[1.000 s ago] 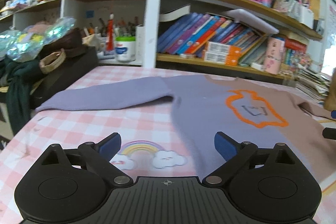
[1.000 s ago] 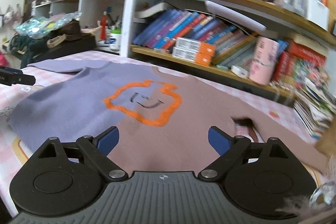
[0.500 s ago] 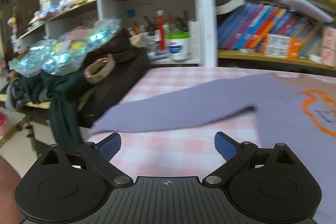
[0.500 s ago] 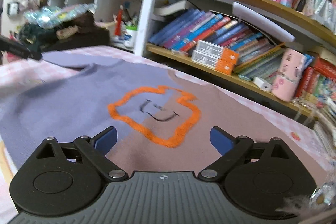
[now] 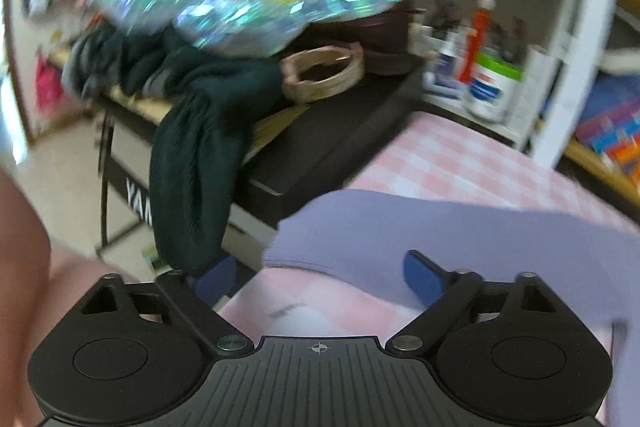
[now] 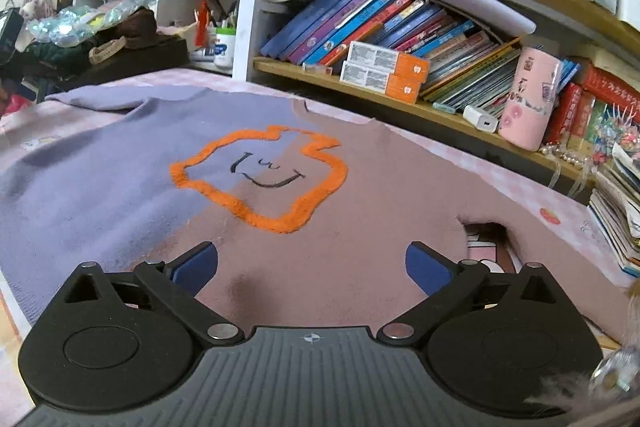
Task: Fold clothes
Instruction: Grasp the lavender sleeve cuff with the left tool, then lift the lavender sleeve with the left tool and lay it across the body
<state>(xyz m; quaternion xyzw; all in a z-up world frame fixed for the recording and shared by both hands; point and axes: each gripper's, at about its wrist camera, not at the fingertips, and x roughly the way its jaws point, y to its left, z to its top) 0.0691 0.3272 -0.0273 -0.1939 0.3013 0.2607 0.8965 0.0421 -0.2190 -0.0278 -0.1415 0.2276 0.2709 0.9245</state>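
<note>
A sweater (image 6: 168, 183), lilac on its left half and dusty pink on its right, lies flat on a pink checked table with an orange-outlined smiling shape (image 6: 260, 175) on the chest. Its lilac sleeve (image 5: 400, 227) stretches to the table's left end, and the cuff lies between the fingers of my left gripper (image 5: 320, 277), whose jaws are closing without pressing on it. My right gripper (image 6: 310, 267) hovers over the sweater's lower pink part, its jaws opening wide with only flat cloth below them.
Left of the table stands a black keyboard (image 5: 320, 147) piled with a dark green cloth (image 5: 192, 163), a woven ring and shiny foil. Bookshelves (image 6: 400, 39) run along the far side. A pink tumbler (image 6: 528, 99) and a stack of magazines (image 6: 616, 211) sit at the right.
My left gripper swung left along the lilac sleeve to its cuff at the table's end, and the view blurred. The right gripper crept forward over the sweater and spread a little wider.
</note>
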